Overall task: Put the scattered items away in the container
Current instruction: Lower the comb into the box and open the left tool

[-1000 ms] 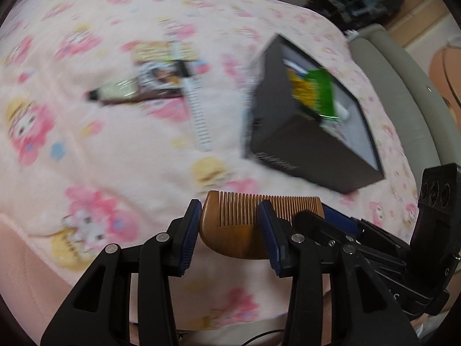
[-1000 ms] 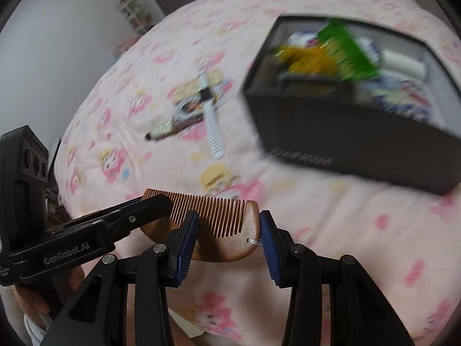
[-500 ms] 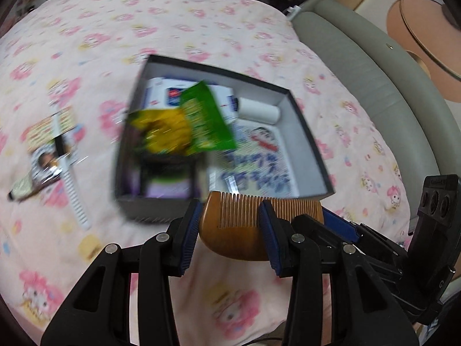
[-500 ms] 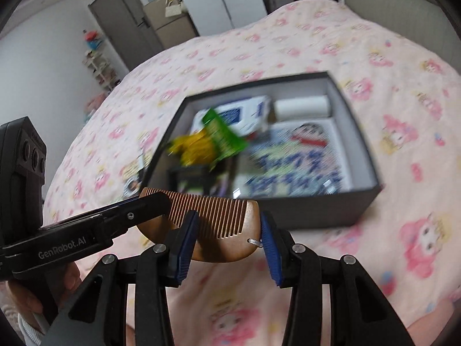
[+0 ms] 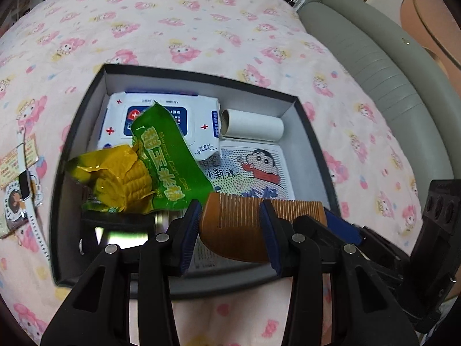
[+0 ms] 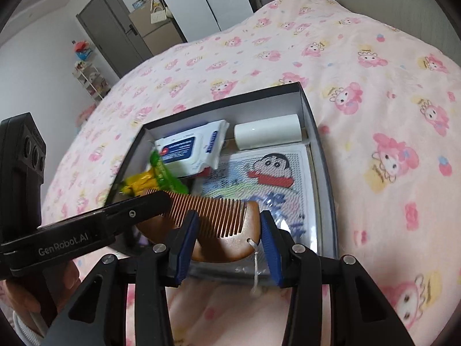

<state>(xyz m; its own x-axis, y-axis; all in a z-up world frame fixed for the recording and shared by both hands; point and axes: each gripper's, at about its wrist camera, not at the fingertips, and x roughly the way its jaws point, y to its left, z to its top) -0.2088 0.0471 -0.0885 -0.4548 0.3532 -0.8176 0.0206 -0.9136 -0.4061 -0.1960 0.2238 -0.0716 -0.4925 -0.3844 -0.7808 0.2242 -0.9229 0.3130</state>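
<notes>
Comb transfer is now reaching the box: a second ago both cameras were framing the comb over bare pink blanket with the box off to one side, and now the comb is hanging over the near end of the box interior, above the cartoon sheet.

The left gripper is pinching the comb's left portion, one blue pad on each face. The right gripper is pinching the opposite end, where a thin cord is dangling from the comb's spine. Both are carrying it together, teeth pointing away from the cameras.

The box is already holding a wipes pack, a white roll, a green-and-yellow snack bag and the cartoon sheet. A dark object under the bag is partly hidden and cannot be identified with confidence.

Outside the box, a watch and what may be small cards are lying on the blanket at the left edge of the left view, so the tidy is not complete.

With the comb now above the opening, the carry appears to be nearing release. The free floor area is narrow, between the bag and the right wall; the comb is likely to land flat on the sheet if both grippers are released evenly.
</notes>
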